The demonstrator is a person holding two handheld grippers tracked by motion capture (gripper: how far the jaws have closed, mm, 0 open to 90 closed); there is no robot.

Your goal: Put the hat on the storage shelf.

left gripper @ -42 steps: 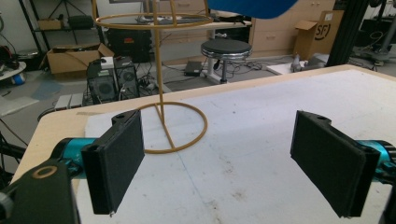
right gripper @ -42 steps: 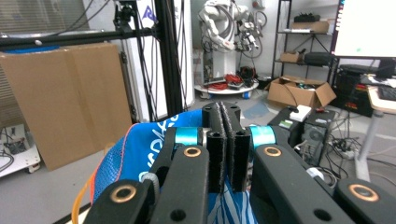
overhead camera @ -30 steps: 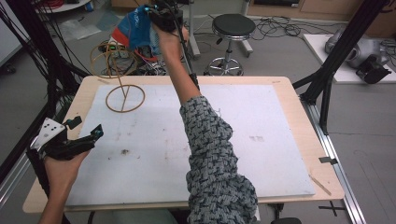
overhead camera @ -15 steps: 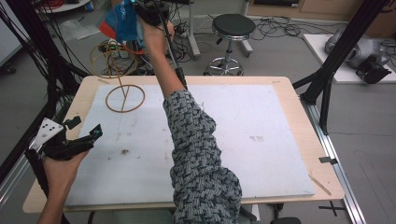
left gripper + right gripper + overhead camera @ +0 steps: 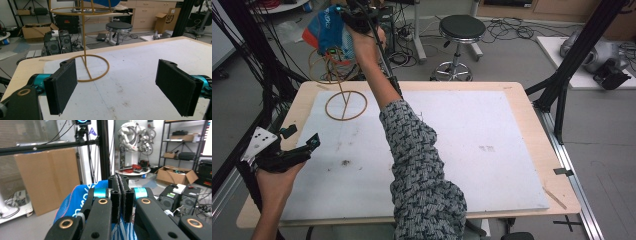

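Right gripper (image 5: pixel 343 11) holds a blue bag (image 5: pixel 326 31) above the wire stand (image 5: pixel 343 92).

We have the left black two-jaw gripper (image 5: pixel 287 152) low at the near-left table edge, held in the bare left hand (image 5: pixel 274 177), its fingers (image 5: pixel 63 83) spread wide with only air between them. Our right arm in the grey patterned sleeve (image 5: pixel 419 165) stretches far forward and up. The right black gripper (image 5: pixel 120 195) has its jaws pressed flat together on blue printed fabric (image 5: pixel 75 200).
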